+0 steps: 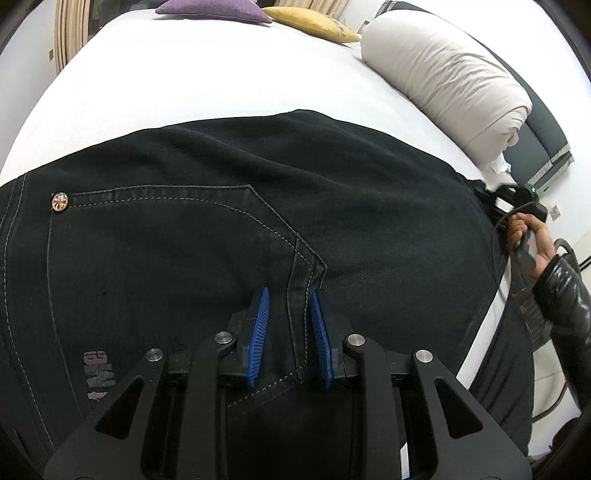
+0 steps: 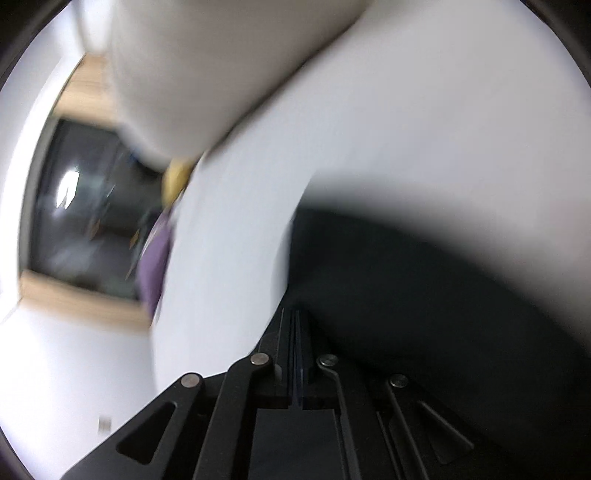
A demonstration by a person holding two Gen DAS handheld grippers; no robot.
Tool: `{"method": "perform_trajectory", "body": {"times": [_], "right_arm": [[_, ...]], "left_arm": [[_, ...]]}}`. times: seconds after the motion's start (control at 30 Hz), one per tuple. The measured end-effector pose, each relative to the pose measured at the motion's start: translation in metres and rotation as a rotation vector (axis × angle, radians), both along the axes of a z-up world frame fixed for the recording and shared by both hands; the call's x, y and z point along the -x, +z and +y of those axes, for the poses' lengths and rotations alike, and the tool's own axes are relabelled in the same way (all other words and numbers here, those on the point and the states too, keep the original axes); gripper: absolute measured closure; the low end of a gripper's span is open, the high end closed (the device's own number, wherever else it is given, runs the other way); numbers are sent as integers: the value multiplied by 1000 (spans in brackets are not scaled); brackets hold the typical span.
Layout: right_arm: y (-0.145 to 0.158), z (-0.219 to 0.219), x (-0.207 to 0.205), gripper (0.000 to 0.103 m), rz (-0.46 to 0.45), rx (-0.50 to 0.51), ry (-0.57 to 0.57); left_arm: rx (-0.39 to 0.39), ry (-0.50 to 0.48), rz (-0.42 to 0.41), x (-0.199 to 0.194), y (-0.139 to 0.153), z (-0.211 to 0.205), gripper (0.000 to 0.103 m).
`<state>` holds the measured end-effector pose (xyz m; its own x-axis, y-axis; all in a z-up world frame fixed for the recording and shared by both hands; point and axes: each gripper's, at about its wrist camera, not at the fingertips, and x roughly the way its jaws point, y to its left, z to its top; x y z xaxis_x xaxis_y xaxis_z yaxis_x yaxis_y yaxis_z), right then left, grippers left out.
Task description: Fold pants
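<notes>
Black jeans (image 1: 229, 206) lie spread across the near half of a white-sheeted bed (image 1: 192, 85), seat side up. At the far left of the left wrist view a small round rivet (image 1: 60, 202) with a flag pattern marks the corner of a back pocket (image 1: 166, 243), whose pale stitching runs rightward to a point. Below the pocket on the left sits a faded pinkish print (image 1: 98, 374).

Near the centre, the left gripper (image 1: 289, 332) is over the stitched seam where the pocket edge meets the centre seam. Its blue ribbed pads (image 1: 258, 332) stand narrowly apart with the seam ridge between them; neither pad clearly presses the cloth, so a firm grip cannot be confirmed.

Farther off, a purple cushion (image 1: 210, 10) and a yellow cushion (image 1: 314, 22) rest at the head of the bed, with a rolled white duvet (image 1: 443, 81) along the right side. At the right edge a hand (image 1: 532, 240) in a shiny black sleeve grips a dark handle beside the jeans' far right end.

The right wrist view is heavily blurred. The right gripper (image 2: 297, 354) has its fingers drawn together with a thin dark layer between them, apparently the jeans (image 2: 424, 295), which bulge dark to its right against the white sheet (image 2: 369, 129).
</notes>
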<state>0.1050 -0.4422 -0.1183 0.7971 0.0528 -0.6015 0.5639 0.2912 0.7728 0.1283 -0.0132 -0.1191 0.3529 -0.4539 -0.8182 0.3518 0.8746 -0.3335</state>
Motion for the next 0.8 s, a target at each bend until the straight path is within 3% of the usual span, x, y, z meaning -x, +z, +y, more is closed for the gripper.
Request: {"method": "perform_trajectory", "body": {"times": [0.07,0.13,0.23,0.3,0.4,0.47,0.5,0.67,0.8], "right_arm": [[18,-11,22,96,1,41,-79],[36,4,32,96,-46,68,-45],[50,75,23,96,-181,11,203],[45,150,8,96,-238,-77,408],[18,256,-18,96,-217,-202,638],[-2,306,-32,96,-143,-204,741],[-11,316,-34,103,-126,-214,759],[-21,261,-30,103,-169,-155,642],[-19,189,-19,103,-147,-113,436]], "left_arm": [[8,16,4,1,0,3,80],[-4,44,11,2,6,3,80],[24,29,-28,3,28,-11,80],[45,3,-54,-2,40,-23,80],[56,-26,-49,-16,38,-36,80],[-6,-25,-58,-23,28,-34,80],[-7,-13,-47,-26,22,-24,80],[132,80,-41,-23,12,50,80],[100,82,-80,-11,14,84,86]]}}
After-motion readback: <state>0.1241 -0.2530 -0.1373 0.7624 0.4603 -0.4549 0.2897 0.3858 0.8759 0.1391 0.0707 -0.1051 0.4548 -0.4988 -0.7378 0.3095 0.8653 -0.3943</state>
